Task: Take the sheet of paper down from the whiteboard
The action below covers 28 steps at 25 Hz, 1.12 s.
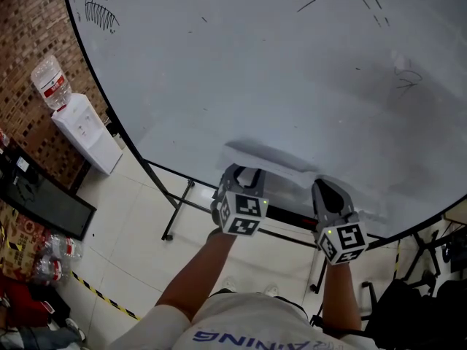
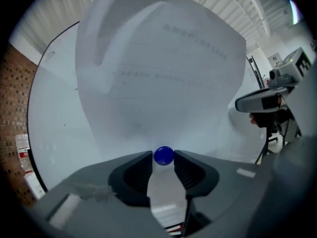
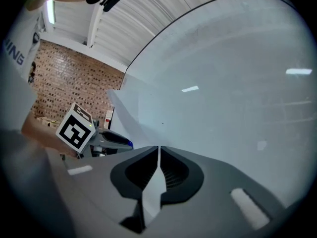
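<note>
The white sheet of paper (image 1: 268, 156) hangs low on the whiteboard (image 1: 292, 64); it fills the left gripper view (image 2: 158, 73), faint print showing through. A round blue magnet (image 2: 164, 155) sits on its lower part, right between the tips of my left gripper (image 2: 164, 157), whose jaws stand open around it. My right gripper (image 3: 158, 150) is shut on the paper's edge (image 3: 151, 190), which runs as a thin white strip between its jaws. In the head view the left gripper (image 1: 244, 175) and right gripper (image 1: 326, 189) point at the board's bottom edge.
A white water dispenser (image 1: 87, 131) with a bottle stands at the left by the brick wall (image 1: 25, 42). The board's black stand legs (image 1: 177, 211) reach onto the tiled floor. A dark table (image 1: 40, 199) is lower left, and dark gear (image 1: 430, 297) lower right.
</note>
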Tool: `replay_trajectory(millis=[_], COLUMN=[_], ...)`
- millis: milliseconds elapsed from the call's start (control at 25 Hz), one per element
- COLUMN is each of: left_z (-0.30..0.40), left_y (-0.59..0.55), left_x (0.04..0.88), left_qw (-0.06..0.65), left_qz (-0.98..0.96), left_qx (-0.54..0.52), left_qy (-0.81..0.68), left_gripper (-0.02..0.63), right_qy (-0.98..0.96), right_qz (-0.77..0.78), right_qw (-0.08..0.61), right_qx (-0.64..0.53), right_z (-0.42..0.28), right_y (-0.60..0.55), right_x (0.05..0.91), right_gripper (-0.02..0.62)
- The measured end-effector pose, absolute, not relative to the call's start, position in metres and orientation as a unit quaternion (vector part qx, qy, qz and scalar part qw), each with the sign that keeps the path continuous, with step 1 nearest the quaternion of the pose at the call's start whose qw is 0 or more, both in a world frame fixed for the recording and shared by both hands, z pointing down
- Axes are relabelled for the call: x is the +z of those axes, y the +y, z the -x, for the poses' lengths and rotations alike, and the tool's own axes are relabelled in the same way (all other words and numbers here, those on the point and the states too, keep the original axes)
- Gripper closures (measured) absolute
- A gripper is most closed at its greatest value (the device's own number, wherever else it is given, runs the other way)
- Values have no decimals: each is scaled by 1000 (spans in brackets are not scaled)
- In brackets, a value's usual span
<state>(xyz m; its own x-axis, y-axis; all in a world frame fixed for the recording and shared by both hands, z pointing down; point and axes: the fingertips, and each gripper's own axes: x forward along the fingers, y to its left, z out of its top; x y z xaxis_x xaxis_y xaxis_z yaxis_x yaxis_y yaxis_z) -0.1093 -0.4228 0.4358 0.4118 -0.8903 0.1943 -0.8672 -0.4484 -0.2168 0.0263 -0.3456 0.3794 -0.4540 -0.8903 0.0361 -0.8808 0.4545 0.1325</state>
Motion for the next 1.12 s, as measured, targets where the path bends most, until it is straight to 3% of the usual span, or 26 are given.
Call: replay_trajectory(millis=[160, 320, 440, 520, 600, 1120], left_z=[110, 110, 109, 108, 109, 113], left_y=[-423, -423, -423, -423, -423, -417], left_x=[436, 435, 436, 436, 435, 430], left_qw=[38, 30, 24, 21, 18, 6], left_qz=[837, 842, 845, 847, 850, 856], left_qx=[-138, -133, -132, -131, -129, -122], left_qy=[529, 521, 518, 514, 511, 502], left_gripper=[460, 462, 466, 472, 472, 472], right_qy=[-863, -868, -868, -868, -870, -875], right_qz=[-493, -477, -472, -474, -472, -468], right_qw=[79, 92, 91, 88, 79, 56], right_qx=[-76, -106, -120, -121, -117, -105], right_z=[-10, 4, 9, 10, 10, 7], right_y=[-348, -357, -361, -361, -360, -358], right_x=[377, 370, 364, 363, 363, 358], right_gripper=[442, 428, 435, 544, 588, 588])
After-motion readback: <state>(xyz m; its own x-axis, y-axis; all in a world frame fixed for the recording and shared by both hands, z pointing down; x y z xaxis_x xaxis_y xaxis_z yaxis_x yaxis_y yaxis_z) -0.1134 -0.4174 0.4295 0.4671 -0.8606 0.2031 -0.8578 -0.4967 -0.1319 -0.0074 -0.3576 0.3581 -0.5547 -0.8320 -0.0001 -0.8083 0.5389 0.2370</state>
